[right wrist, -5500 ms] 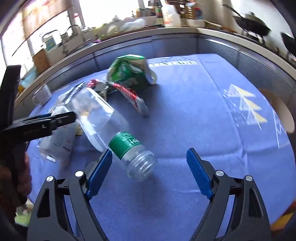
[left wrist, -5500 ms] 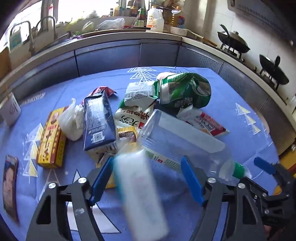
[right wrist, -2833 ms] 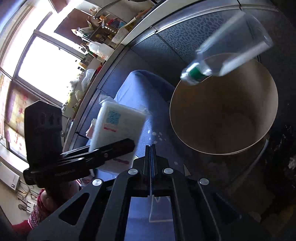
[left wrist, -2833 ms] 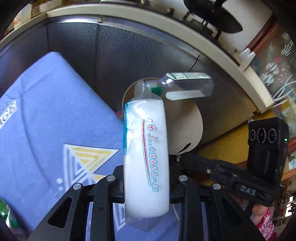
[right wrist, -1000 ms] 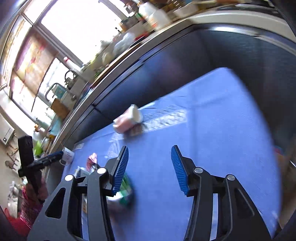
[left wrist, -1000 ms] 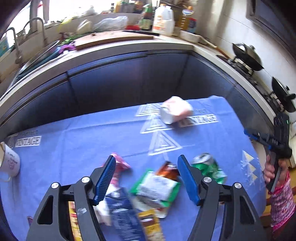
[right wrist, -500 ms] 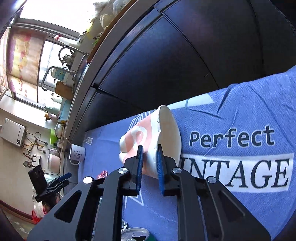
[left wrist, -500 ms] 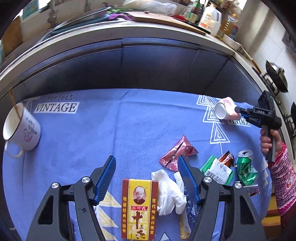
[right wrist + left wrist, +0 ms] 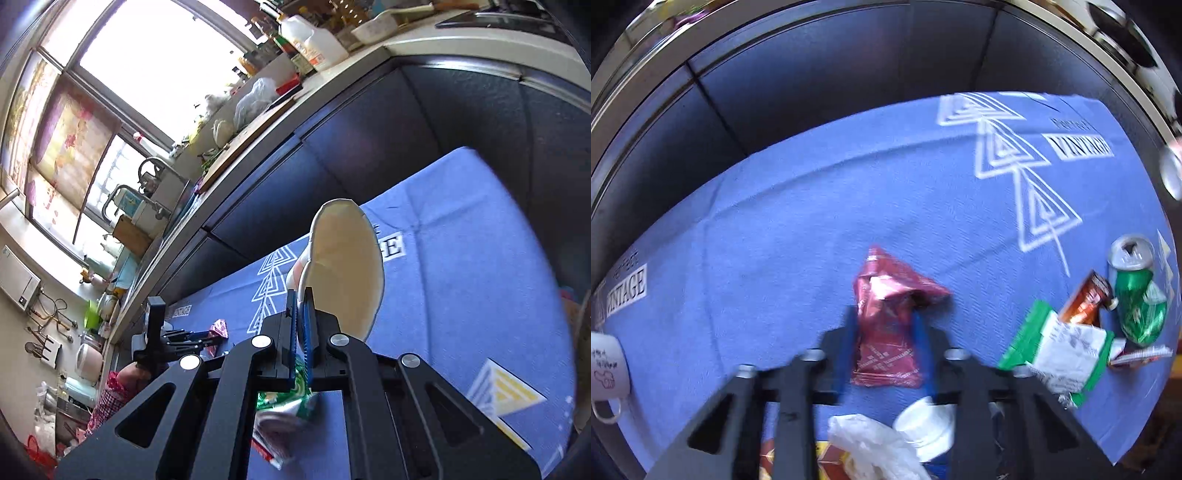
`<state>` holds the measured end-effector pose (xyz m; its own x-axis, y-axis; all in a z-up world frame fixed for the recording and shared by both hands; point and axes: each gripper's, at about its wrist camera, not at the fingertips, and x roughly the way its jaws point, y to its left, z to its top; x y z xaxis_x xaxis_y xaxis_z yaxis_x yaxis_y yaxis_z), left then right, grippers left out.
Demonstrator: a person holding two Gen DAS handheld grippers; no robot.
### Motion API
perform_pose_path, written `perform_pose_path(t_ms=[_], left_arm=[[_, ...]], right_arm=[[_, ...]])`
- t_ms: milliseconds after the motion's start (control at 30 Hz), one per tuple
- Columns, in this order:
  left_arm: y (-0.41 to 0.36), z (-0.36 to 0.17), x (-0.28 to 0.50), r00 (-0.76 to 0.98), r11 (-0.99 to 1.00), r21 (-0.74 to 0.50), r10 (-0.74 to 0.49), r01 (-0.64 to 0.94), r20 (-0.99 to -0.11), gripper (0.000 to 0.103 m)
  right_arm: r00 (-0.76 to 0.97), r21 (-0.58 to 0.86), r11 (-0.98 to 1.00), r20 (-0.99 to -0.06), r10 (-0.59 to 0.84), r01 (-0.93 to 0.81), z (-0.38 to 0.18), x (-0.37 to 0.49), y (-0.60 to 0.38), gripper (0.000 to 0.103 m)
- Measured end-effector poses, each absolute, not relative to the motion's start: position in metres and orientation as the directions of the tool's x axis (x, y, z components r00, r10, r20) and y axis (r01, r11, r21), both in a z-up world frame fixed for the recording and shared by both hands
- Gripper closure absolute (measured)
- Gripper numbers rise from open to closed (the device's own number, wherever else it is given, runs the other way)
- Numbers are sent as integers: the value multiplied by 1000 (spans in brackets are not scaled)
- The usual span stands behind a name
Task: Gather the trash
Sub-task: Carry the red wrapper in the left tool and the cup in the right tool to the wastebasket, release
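Spread over the kitchen table, a blue cloth (image 9: 798, 229) bore the litter: the left gripper (image 9: 884, 345) had just narrowed around a red wrapper (image 9: 886, 321) lying on it, while above it the right gripper (image 9: 301, 332) pinched a paper cup (image 9: 347, 266) by its rim, lifted clear for binning.

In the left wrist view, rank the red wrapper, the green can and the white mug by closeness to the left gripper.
1. Red wrapper: between the left gripper's fingers, which have just been closing.
2. Green can: far right, beside other wrappers.
3. White mug: far left edge; too close to the can's distance to call.
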<state>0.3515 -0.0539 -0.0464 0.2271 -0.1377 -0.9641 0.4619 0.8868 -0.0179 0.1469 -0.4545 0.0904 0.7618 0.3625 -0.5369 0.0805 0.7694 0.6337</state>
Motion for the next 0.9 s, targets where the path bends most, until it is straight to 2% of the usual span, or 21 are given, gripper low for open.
perform_pose_path(t_ms=[100, 233, 400, 500, 633, 767, 867, 900], left_arm=[[-47, -34, 356, 246, 907, -57, -173, 417, -954, 89], [-69, 12, 340, 280, 889, -188, -322, 417, -904, 89], [-196, 73, 299, 240, 760, -270, -486, 591, -840, 89], [-305, 92, 269, 163, 631, -308, -576, 713, -801, 88], [-442, 73, 230, 35, 488, -344, -614, 802, -789, 87], [-525, 26, 198, -96, 410, -385, -572, 827, -815, 86], [-564, -18, 176, -136, 407, -368, -497, 836, -857, 73], [-573, -34, 172, -136, 421, -355, -467, 835, -874, 65]], right_arm=[[793, 614, 779, -532, 295, 122, 106, 99, -483, 100], [827, 604, 780, -515, 224, 165, 114, 40, -531, 100], [835, 547, 798, -541, 105, 253, 100, -9, -591, 100], [824, 518, 791, -566, 32, 325, 74, -33, -629, 100], [783, 497, 766, -622, -13, 408, 21, -54, -671, 100], [724, 444, 771, -689, -32, 457, -25, -61, -689, 99], [690, 405, 791, -723, -29, 458, -50, -60, -695, 96], [689, 395, 798, -724, -34, 455, -53, -61, -693, 89]])
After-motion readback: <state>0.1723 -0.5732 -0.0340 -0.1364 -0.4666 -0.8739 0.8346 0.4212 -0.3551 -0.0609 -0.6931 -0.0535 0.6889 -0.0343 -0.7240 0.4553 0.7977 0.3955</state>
